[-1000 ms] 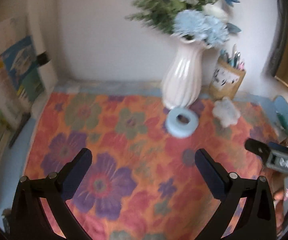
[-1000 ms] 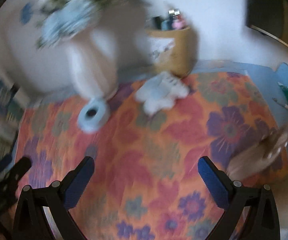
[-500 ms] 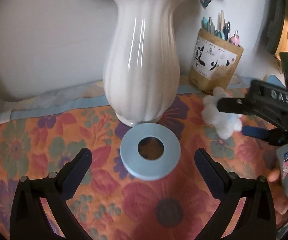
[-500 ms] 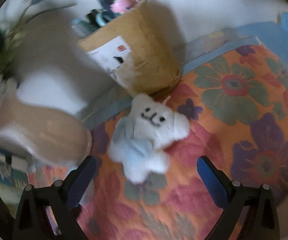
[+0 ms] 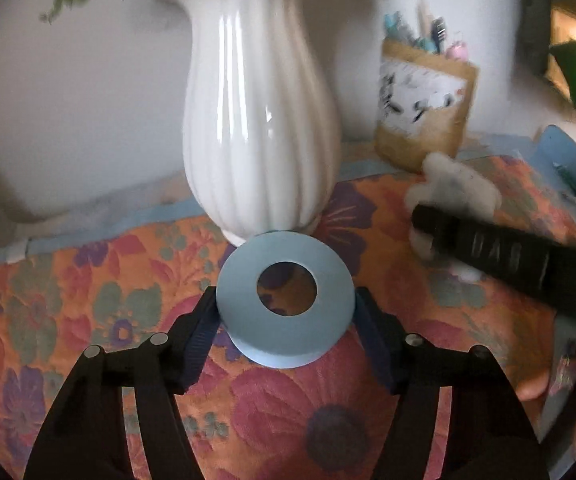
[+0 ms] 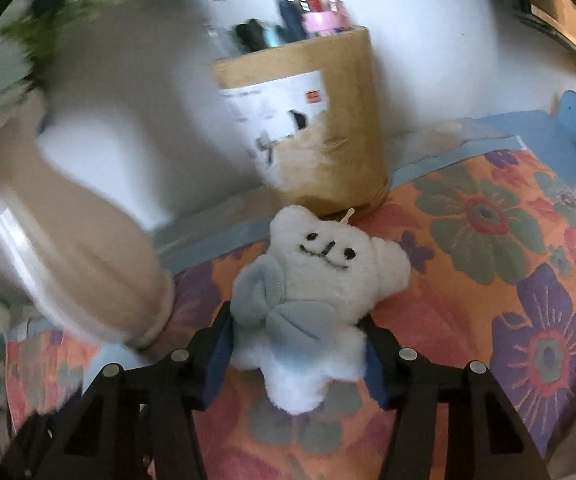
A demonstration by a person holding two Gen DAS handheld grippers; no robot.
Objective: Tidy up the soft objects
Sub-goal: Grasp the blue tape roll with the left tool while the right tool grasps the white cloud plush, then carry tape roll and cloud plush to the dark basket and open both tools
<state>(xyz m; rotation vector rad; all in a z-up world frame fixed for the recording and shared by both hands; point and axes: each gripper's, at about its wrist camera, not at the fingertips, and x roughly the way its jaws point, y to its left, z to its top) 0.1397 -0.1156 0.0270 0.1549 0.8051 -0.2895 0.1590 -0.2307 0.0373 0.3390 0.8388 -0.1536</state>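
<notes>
A white ribbed vase [image 5: 259, 120] holds blurred green sprigs, and the brown cup [image 6: 308, 120] beside it holds pens and markers. Its white label carries dark brush-like characters and a small red mark, too smeared to read. The left hand-held gripper [image 5: 285, 320] has just been closing and now pinches the blue foam ring [image 5: 285, 300] by its sides, on the flowered cloth [image 5: 87, 300] covering the tabletop, right in front of the vase. The right hand-held gripper [image 6: 296, 344] has also just been closing and squeezes the white plush [image 6: 320, 280] just before the cup. Only the right view shows the plush's stitched smile and blue bow; only the left view shows the ring and blurred letters on the right gripper's arm.
</notes>
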